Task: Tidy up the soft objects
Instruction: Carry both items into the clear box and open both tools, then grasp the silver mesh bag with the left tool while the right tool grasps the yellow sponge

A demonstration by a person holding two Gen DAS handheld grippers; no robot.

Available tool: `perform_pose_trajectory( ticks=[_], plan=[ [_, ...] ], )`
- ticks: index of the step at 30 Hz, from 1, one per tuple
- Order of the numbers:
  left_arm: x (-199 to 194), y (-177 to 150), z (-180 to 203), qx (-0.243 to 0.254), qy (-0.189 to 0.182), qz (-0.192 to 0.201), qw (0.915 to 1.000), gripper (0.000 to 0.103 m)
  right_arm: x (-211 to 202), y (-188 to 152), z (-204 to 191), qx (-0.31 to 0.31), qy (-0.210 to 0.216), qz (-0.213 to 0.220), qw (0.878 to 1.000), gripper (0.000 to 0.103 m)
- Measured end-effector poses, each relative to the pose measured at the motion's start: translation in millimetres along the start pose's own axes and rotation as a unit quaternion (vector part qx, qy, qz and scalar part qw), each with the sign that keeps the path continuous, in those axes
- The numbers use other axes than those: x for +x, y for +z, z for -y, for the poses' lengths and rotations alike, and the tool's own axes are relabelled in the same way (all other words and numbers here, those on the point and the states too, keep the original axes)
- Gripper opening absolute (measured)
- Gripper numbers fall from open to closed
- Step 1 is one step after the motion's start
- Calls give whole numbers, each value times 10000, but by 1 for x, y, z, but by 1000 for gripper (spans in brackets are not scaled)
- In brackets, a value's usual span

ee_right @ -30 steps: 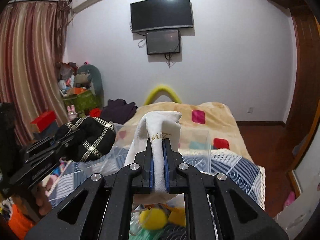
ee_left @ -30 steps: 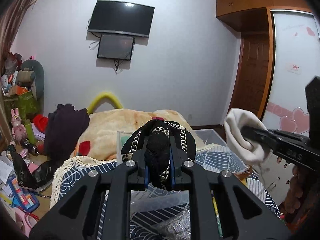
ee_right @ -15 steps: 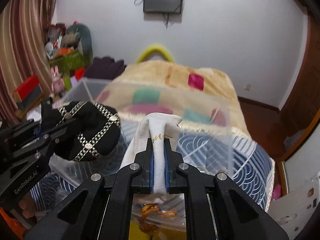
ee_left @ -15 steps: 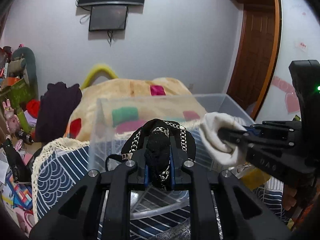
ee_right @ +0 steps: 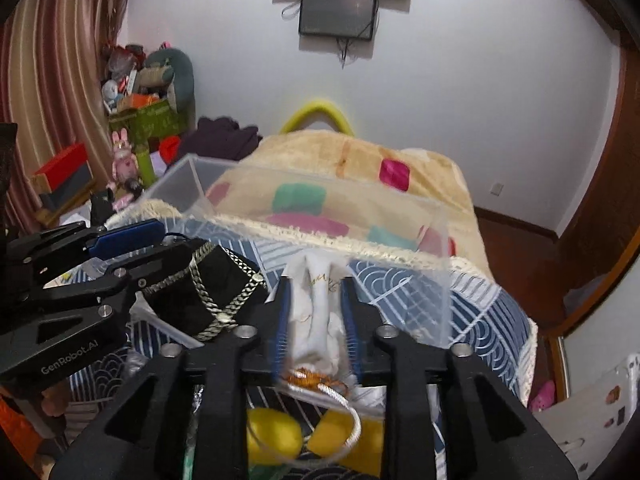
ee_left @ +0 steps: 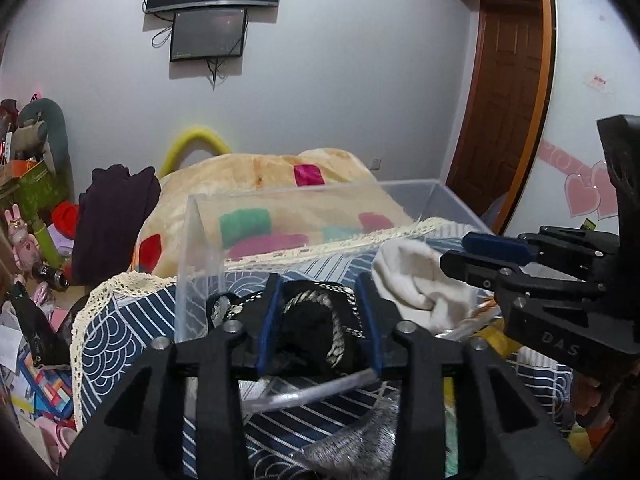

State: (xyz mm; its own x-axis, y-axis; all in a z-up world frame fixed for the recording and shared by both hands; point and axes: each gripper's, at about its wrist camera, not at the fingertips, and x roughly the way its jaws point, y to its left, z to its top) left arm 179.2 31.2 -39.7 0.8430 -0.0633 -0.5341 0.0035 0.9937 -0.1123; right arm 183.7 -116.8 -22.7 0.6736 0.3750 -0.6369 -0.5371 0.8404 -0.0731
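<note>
A black soft item with silver chain trim (ee_left: 316, 328) lies in the clear plastic bin (ee_left: 200, 248), between the spread fingers of my open left gripper (ee_left: 320, 320). It also shows in the right wrist view (ee_right: 212, 292). A white cloth item (ee_right: 316, 312) lies in the bin between the spread fingers of my open right gripper (ee_right: 314, 320). In the left wrist view the white cloth (ee_left: 412, 280) sits beside the black item, with the right gripper (ee_left: 472, 252) just right of it.
The bin (ee_right: 436, 276) rests on a blue-and-white patterned bedspread (ee_left: 116, 332) with lace trim. A beige blanket with coloured squares (ee_right: 360, 168) lies behind. Yellow objects (ee_right: 272, 436) and a rope loop (ee_right: 340, 400) lie near the bin's front. Clutter fills the floor at left (ee_left: 28, 240).
Both grippers came down into the bin and opened. The black item and the white cloth were let go and now rest inside the bin.
</note>
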Motion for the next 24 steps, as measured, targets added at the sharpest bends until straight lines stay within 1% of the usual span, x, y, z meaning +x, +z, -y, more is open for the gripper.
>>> perform_pose_trajectory(
  ticks=[2, 3, 5, 6, 8, 9, 11, 12, 14, 16, 20, 24],
  plan=[
    [-9, 2, 1, 12, 36, 116, 9999, 54, -8, 1, -2, 16, -15, 161, 9999, 45],
    [-14, 3, 2, 26, 53, 185, 9998, 56, -14, 2, -2, 7, -35, 259, 9997, 48],
    [-24, 5, 4, 44, 60, 282, 9996, 62, -25, 2, -4, 5, -79, 453, 9989, 57],
    [-30, 6, 5, 38, 51, 325, 9995, 65, -34, 0, -4, 5, -98, 561, 9984, 59],
    [-41, 7, 6, 15, 53, 416, 9991, 77, -43, 0, -6, 25, -91, 705, 9975, 67],
    [-45, 7, 8, 15, 77, 474, 9988, 81, -48, -1, -6, 39, -96, 778, 9969, 69],
    [-57, 5, 10, 29, 149, 624, 9979, 97, -59, -4, -6, 47, -144, 932, 9955, 73],
    [-62, 4, 11, 34, 178, 686, 9975, 100, -62, -5, -6, 48, -170, 977, 9951, 75],
    [-70, 0, 13, 45, 228, 796, 9966, 102, -67, -10, -7, 56, -210, 1042, 9943, 80],
    [-74, -5, 14, 74, 220, 785, 9966, 102, -70, -17, -6, 74, -281, 1077, 9938, 80],
    [-72, -22, 18, 67, 216, 612, 9979, 102, -68, -29, -6, 123, -349, 1000, 9943, 80],
    [-62, -38, 18, -29, 138, 362, 9992, 102, -58, -45, -8, 158, -422, 795, 9958, 80]
  ],
)
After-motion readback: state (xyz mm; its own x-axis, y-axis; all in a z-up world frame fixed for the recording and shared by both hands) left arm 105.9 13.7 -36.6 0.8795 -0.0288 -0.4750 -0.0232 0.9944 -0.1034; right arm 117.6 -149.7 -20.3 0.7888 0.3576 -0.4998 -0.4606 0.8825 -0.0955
